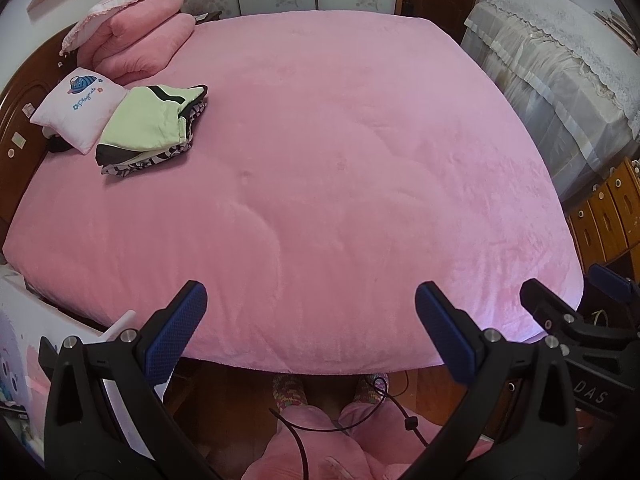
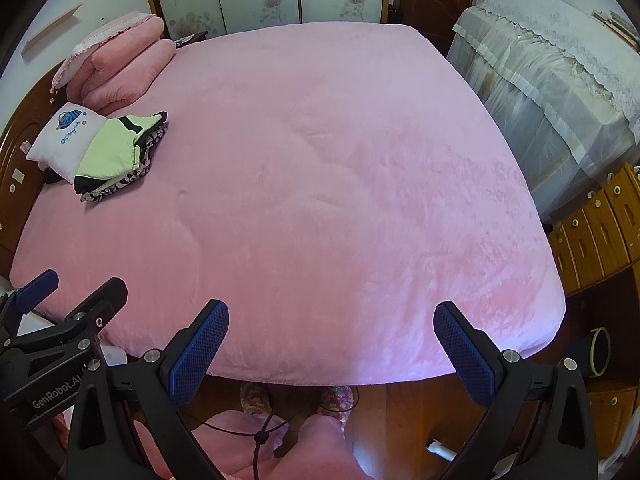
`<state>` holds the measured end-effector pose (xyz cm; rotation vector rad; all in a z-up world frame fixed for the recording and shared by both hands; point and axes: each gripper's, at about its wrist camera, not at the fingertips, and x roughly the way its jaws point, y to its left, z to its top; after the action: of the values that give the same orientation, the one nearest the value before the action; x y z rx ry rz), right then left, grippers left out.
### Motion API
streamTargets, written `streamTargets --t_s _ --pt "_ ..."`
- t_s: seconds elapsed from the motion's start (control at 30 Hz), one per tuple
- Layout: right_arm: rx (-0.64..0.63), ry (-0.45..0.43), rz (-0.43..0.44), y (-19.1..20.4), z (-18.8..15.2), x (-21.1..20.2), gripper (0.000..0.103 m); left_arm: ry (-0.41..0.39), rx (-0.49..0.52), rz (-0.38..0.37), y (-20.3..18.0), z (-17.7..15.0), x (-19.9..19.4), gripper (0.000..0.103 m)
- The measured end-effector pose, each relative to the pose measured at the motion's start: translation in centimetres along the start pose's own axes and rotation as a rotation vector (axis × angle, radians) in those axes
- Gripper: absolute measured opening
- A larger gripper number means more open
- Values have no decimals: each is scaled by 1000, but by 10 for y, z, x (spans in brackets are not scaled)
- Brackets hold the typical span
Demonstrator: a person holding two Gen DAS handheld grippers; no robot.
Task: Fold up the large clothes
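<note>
A pile of folded clothes [image 1: 150,126] [image 2: 116,154], light green on top with black trim and a black-and-white patterned piece beneath, rests at the far left of the pink bed [image 1: 340,184] [image 2: 340,184], against a small white pillow [image 1: 78,110] [image 2: 64,136]. Over the bed's near edge, my left gripper [image 1: 310,302] is open and holds nothing. To its right, my right gripper [image 2: 331,318] is open too, with only the pink blanket between its blue pads. Both stand far from the clothes pile.
Folded pink bedding [image 1: 136,36] lies at the headboard corner. A lace-covered cabinet [image 1: 560,60] stands right of the bed, wooden drawers [image 2: 592,232] nearer. A person's pink-trousered legs and slippers [image 1: 288,394] are at the bed's foot, with a black cable [image 1: 304,428].
</note>
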<state>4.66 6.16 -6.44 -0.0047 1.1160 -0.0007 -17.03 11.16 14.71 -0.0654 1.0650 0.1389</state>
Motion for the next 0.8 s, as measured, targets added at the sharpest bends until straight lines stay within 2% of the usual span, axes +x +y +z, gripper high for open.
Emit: streamTargets --t_s 0.8 --pt "15 27 -7 -5 -1 4 103 3 14 -16 3 1 2 103"
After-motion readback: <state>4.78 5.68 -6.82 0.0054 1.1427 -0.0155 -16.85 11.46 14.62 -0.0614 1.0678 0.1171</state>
